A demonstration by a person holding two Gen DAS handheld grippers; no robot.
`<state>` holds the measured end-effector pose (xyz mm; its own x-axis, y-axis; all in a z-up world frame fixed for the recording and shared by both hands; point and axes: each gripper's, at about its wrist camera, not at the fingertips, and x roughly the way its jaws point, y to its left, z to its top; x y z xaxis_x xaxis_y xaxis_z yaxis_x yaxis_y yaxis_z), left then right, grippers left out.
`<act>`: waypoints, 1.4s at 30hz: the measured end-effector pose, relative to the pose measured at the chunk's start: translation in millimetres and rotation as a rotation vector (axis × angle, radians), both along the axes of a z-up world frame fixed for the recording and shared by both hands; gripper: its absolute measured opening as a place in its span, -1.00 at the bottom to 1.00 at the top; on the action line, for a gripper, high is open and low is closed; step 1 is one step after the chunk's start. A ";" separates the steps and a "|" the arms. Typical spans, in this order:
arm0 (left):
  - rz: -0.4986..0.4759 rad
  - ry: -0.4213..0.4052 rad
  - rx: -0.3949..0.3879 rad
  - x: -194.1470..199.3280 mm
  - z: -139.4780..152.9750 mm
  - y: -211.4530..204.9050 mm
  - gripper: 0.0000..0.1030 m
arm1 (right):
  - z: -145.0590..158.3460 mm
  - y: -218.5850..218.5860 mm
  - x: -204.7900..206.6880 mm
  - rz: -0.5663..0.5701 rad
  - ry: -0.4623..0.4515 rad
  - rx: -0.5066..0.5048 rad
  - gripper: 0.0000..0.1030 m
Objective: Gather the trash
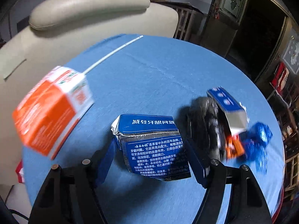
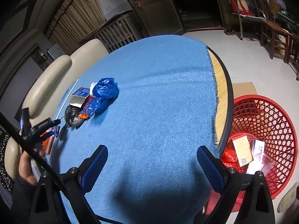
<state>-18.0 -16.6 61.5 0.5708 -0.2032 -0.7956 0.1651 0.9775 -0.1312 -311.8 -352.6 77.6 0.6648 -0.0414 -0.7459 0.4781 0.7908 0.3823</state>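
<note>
Left wrist view: we are bracketing the toothpaste box (image 1: pixel 153 147), at twelve o'clock, between the left gripper (image 1: pixel 149 160)'s unclenched jaws; the right gripper (image 2: pixel 152 165) is gaping empty.

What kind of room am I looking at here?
Probably a home living or dining room: a round table under a blue cloth, a cream sofa beside it, wooden chairs by the wall, and a red wastebasket.
</note>
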 end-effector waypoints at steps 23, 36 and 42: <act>-0.106 -0.088 0.111 -104.3 17.9 -17.8 0.46 | 31.8 5.0 -38.3 -0.027 -0.076 -0.031 0.89; -0.101 -0.096 0.096 -118.8 22.6 -14.7 0.47 | 39.2 11.5 -45.4 -0.016 -0.104 -0.030 0.89; -0.103 -0.097 0.099 -119.2 21.8 -15.5 0.47 | 37.2 11.5 -45.8 -0.015 -0.102 -0.024 0.89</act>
